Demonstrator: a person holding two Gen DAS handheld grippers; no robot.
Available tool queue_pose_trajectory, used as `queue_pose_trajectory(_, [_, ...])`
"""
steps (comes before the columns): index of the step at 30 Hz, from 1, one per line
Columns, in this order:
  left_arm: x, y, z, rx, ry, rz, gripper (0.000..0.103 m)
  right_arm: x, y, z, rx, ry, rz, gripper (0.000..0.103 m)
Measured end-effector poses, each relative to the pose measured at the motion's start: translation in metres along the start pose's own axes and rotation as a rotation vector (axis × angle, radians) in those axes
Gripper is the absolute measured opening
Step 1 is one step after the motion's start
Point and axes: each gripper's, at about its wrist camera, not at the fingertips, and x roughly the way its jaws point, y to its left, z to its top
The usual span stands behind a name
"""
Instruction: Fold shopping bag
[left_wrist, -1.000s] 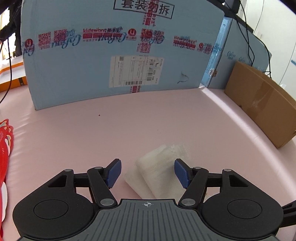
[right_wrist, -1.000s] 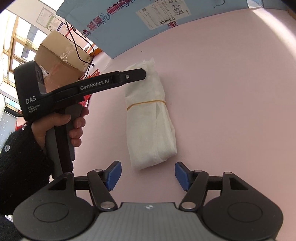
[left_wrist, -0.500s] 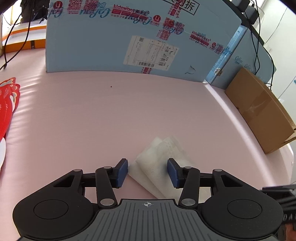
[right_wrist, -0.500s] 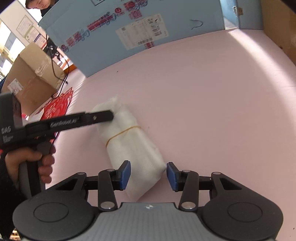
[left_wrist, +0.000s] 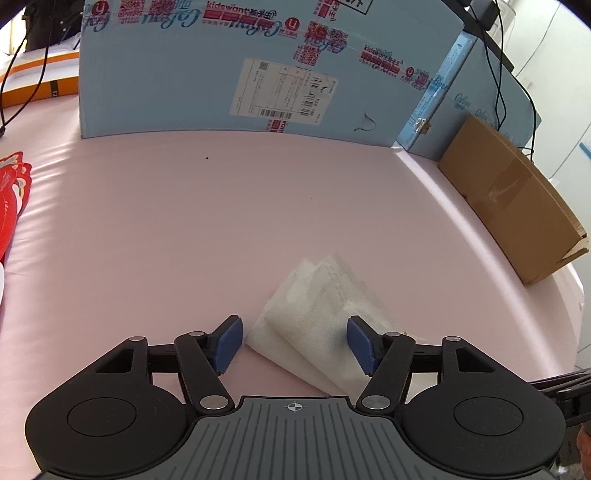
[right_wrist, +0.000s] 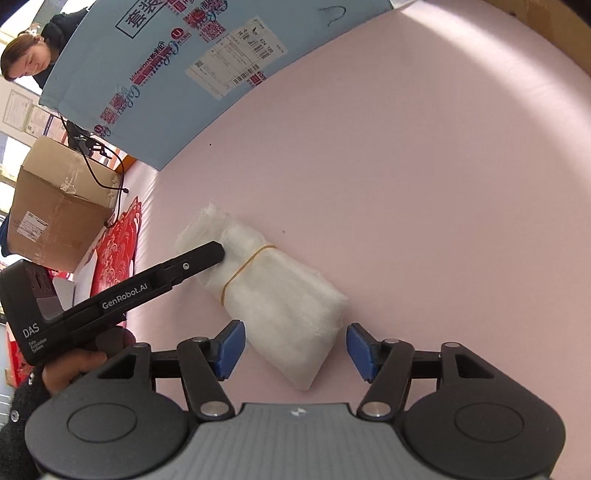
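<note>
On the pink table (left_wrist: 184, 229), the folded white shopping bag (right_wrist: 273, 295) lies as a bundle, banded by a yellow rubber band (right_wrist: 243, 266), long axis running 10 to 4 o'clock in the right wrist view. Left gripper (left_wrist: 294, 345) spread wide, pads either side of the bag's 10 o'clock end, gripping nothing. Right gripper (right_wrist: 295, 349) likewise spread, straddling the 4 o'clock end; blue cardboard box (left_wrist: 240, 66) stands at 12 o'clock.

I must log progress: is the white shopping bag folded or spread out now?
Folded. The shopping bag lies as a compact bundle on the pink table, with a rubber band around it.
</note>
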Motion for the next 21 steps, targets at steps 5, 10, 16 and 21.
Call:
queue_pose_trajectory(5, [0.002,-0.008,0.0,0.038,0.003,0.024,0.076,0.005,0.007,-0.002,-0.015,0.008,0.006,0.062])
queue_pose_trajectory(10, [0.003,-0.014,0.0,0.062,0.006,0.048,0.08,0.01,0.01,-0.002,-0.036,0.031,0.008,0.034])
queue_pose_trajectory(16, [0.001,-0.02,0.004,0.055,0.028,0.065,0.08,0.004,0.008,0.006,-0.086,-0.033,-0.022,0.02])
queue_pose_trajectory(21, [0.001,-0.034,0.001,0.077,0.054,0.099,0.079,-0.001,0.003,0.031,-0.179,-0.098,-0.064,0.021])
